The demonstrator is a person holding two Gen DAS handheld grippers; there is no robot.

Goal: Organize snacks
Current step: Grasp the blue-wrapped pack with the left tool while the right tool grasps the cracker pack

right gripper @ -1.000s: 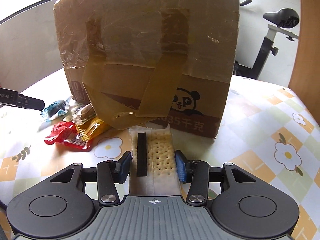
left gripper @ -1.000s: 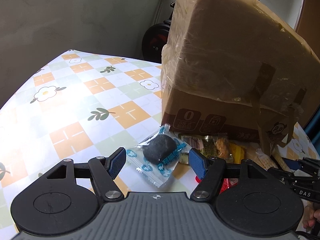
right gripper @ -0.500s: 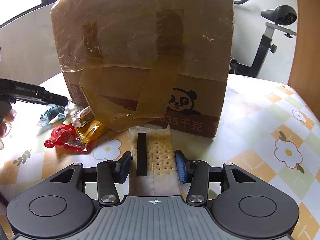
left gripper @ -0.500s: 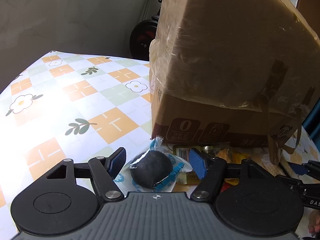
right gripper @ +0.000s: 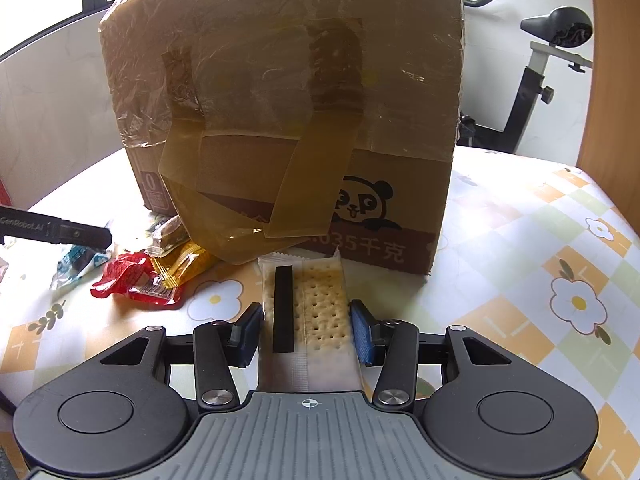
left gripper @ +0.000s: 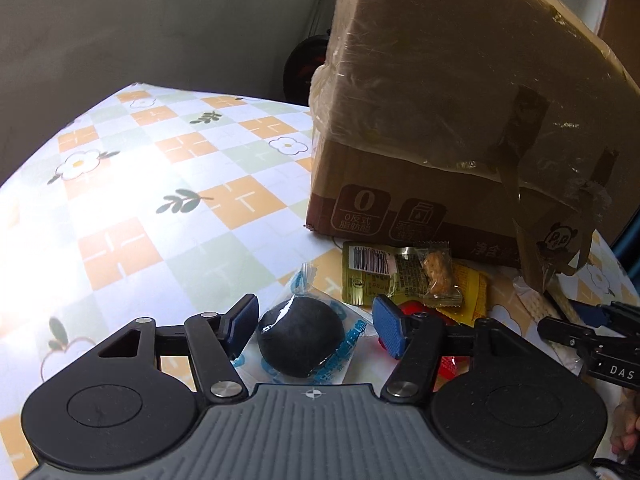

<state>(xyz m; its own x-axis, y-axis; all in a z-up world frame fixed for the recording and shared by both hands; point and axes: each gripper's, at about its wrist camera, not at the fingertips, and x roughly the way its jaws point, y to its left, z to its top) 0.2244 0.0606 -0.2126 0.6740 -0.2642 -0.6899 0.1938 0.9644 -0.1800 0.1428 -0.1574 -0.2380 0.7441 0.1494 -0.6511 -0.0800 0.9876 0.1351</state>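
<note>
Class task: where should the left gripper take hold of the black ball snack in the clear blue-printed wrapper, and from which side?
Grip the black ball across its widest middle, coming from the near side with the left gripper; its fingers already flank it, and the flat wrapper edges give poor hold.
</note>
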